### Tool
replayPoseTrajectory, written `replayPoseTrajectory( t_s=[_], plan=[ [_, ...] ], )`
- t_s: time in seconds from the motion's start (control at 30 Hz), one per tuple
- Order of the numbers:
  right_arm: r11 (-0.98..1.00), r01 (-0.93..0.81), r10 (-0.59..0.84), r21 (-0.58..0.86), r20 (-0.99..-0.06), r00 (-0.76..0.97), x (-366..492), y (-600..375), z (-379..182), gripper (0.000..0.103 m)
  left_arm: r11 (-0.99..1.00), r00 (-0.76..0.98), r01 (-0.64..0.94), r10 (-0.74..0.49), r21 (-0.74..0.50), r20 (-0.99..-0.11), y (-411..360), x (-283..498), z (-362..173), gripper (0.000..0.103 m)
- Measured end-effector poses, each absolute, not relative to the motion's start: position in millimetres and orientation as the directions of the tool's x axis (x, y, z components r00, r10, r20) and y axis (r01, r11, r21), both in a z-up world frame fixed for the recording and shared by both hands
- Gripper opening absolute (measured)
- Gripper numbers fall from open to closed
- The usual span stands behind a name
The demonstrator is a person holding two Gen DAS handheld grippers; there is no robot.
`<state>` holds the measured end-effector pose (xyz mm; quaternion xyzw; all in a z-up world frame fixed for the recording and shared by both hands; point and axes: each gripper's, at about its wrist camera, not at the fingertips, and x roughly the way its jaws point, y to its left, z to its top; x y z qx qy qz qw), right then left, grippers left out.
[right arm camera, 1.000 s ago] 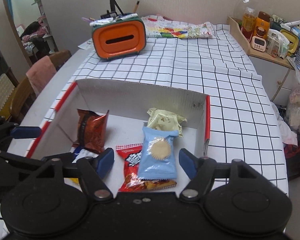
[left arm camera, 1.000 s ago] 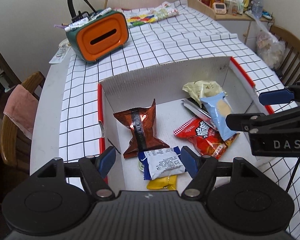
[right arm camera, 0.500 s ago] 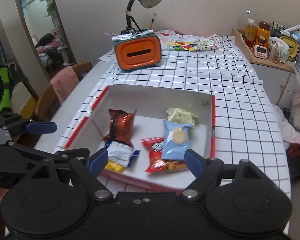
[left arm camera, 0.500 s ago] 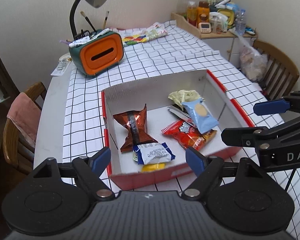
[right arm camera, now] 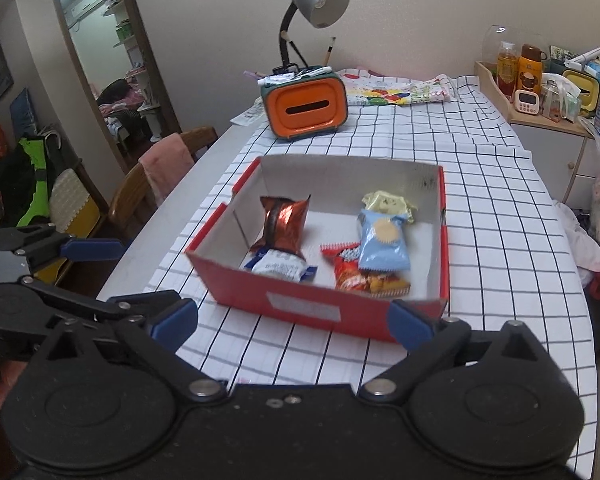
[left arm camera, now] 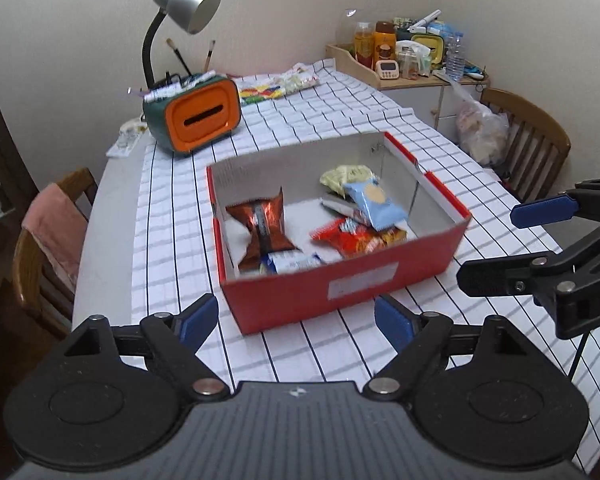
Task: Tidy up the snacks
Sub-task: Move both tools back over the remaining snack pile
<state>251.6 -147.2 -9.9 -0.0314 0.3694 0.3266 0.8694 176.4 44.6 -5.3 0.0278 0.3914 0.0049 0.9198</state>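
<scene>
- The left claw [left arm camera: 296, 322] was spread wide and held nothing, short of the red box [left arm camera: 340, 284].
- The right claw [right arm camera: 294, 322] gaped wide too, empty.
- The snacks lay inside the box on the checked worktop [right arm camera: 492, 216]: copper packet [right arm camera: 284, 224], pale blue packet [right arm camera: 382, 244].

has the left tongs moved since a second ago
Yes. The left tongs have pulled back and up from the red box; they were over the snacks, now they hang short of its near wall.

A home dining room: checked tablecloth [right arm camera: 480, 184], wooden chairs [left arm camera: 536, 136], desk lamp [right arm camera: 312, 0], bedroom through the doorway [right arm camera: 116, 72].
</scene>
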Motion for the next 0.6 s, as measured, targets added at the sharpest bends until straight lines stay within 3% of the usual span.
replayPoseTrajectory(
  t_s=[0.3,0.6],
  plan=[
    [0.733,-0.657,0.569,0.175,-0.688,0.452,211,-146,-44,0.103,0.999,0.667,0.036,-0.018,0.008,-0.745,54,138,-38,0.090],
    [0.707,-0.693,0.563,0.144,-0.707,0.427,187,-147,-76,0.103,0.985,0.609,0.173,-0.107,0.000,-0.786,54,116,-70,0.091]
  ],
)
